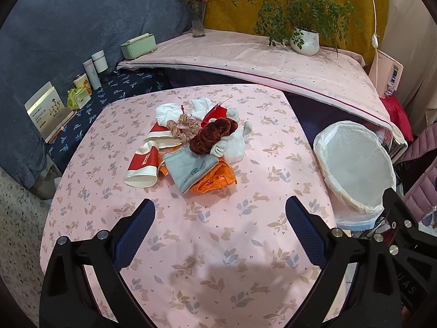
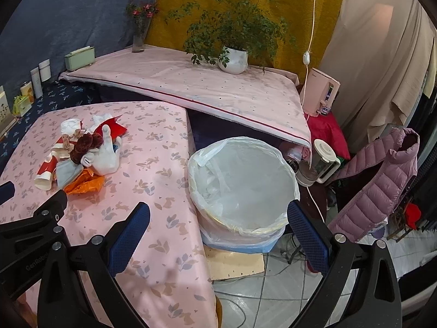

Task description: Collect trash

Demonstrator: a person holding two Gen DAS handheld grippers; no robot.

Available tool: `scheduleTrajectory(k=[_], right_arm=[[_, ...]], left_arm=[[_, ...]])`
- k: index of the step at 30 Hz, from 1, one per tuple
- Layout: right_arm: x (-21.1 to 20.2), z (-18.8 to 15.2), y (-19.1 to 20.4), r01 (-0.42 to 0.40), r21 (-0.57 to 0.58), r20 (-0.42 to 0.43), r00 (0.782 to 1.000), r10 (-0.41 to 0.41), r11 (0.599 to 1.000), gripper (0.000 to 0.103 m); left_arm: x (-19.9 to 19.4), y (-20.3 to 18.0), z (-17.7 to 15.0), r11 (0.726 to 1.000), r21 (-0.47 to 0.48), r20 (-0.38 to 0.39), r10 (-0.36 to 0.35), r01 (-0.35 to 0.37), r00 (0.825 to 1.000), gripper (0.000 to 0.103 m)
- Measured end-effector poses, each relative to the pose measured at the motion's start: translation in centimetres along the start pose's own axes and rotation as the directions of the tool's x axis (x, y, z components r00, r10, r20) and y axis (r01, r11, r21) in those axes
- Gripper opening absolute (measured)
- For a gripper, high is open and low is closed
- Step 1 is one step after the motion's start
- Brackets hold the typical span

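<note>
A pile of trash lies mid-table on the pink cloth (image 1: 207, 246): a red-and-white paper cup (image 1: 143, 166), a second flattened cup (image 1: 161, 135), a grey face mask (image 1: 188, 169), orange wrapper (image 1: 215, 181), dark red scrunchie (image 1: 211, 135), white socks (image 1: 232, 145) and crumpled tissue (image 1: 200, 105). The pile also shows in the right wrist view (image 2: 82, 155). A bin lined with a white bag (image 1: 357, 164) (image 2: 243, 180) stands right of the table. My left gripper (image 1: 220, 210) is open and empty, short of the pile. My right gripper (image 2: 218, 216) is open and empty, over the bin's near rim.
A raised pink-covered shelf (image 1: 273, 63) behind holds a potted plant (image 1: 304, 41), a flower vase (image 1: 198, 22) and a green box (image 1: 139, 45). Jars and boxes (image 1: 92, 71) line the left. A purple jacket (image 2: 377, 180), kettle (image 2: 319, 164) and cables (image 2: 273, 273) lie right.
</note>
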State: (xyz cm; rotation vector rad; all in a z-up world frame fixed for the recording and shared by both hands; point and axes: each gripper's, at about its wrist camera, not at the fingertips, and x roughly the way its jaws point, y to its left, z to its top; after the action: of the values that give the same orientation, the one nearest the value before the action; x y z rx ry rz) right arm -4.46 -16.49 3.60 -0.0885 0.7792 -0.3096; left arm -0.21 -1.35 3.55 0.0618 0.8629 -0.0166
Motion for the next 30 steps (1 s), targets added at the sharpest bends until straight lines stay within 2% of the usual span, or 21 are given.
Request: scheduleTrajectory(k=[30], right_arm=[[1.3,0.2,-1.0,0.01,0.017,-0.016,1.0,-0.01,1.0,0.096]], left_arm=[[1.4,-0.7,0.9,1.0,0.015,-0.016,-0.008,0.008,1.0,0.092]])
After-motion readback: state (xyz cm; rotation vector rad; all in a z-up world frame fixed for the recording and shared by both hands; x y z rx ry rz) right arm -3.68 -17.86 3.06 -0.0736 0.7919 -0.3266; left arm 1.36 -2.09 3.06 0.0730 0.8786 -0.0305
